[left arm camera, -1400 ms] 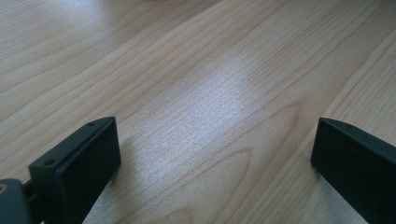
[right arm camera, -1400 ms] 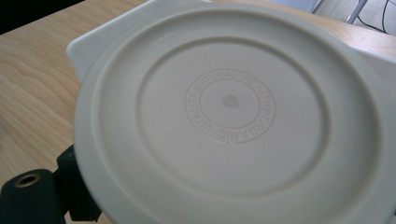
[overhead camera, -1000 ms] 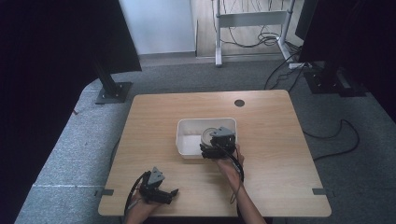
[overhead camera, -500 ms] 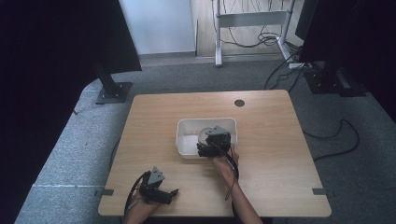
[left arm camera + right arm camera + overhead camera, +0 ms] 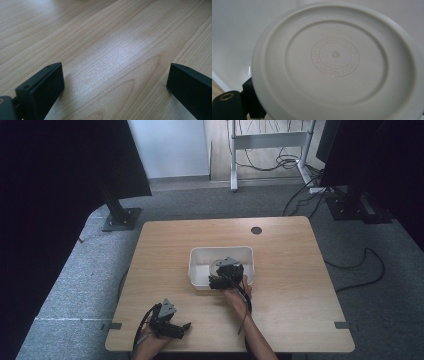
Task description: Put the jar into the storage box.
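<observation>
One plate [image 5: 337, 62] is hanging pinched in my right gripper [image 5: 226, 275] over the white bin [image 5: 197, 270]; I'm judging a weak edge pinch could be dropping it. My left gripper [image 5: 170, 326], jaws spread, is idling.

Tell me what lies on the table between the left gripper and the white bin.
Nothing: in the high view, bare wooden table separates the left gripper from the white bin.

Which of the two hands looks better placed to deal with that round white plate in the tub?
The right. The right gripper is already over the white tub, with the plate close against its jaws. The left gripper rests open on the table near the front edge, away from the tub.
</observation>
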Available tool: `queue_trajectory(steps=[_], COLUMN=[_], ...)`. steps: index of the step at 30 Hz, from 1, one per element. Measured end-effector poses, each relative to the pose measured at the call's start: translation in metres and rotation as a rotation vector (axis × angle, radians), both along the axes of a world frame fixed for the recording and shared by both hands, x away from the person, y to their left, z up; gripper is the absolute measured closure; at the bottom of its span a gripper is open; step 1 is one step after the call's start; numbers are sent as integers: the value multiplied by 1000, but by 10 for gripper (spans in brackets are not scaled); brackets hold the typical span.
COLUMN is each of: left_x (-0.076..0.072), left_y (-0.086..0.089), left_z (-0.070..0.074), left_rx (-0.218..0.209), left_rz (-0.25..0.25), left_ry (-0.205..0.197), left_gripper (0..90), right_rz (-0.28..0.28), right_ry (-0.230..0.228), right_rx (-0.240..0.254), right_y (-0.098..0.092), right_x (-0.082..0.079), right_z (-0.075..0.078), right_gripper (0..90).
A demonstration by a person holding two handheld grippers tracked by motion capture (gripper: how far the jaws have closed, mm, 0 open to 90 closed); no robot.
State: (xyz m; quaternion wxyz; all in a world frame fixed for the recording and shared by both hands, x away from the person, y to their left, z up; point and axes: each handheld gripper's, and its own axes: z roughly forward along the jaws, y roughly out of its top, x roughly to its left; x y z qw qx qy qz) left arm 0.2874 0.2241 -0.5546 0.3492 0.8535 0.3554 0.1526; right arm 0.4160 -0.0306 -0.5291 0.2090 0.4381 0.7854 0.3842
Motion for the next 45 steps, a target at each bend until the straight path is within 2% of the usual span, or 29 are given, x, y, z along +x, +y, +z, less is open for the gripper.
queue_trajectory(steps=[7, 14, 18, 21, 24, 28, 39, 45], left_x=[0, 0, 0, 0, 0, 0, 0, 0], left_y=[0, 0, 0, 0, 0, 0, 0, 0], left_z=[0, 0, 0, 0, 0, 0, 0, 0], left_rx=[0, 0, 0, 0, 1, 1, 0, 1], left_rz=[0, 0, 0, 0, -1, 0, 0, 0], left_ry=[0, 0, 0, 0, 0, 0, 0, 0], left_gripper=[10, 10, 10, 11, 10, 10, 10, 10], right_rz=[4, 6, 23, 23, 40, 52, 93, 101], right_ry=[36, 40, 60, 48, 34, 19, 3, -3], right_rx=[-5, -11, 6, -9, 8, 2, -25, -22], right_y=[-1, -1, -4, -7, -11, -12, -15, -22], right_x=[3, 3, 4, 1, -1, -5, -18, -25], right_z=[3, 3, 3, 4, 7, 11, 19, 21], right_gripper=[88, 81, 8, 0, 0, 0, 11, 18])
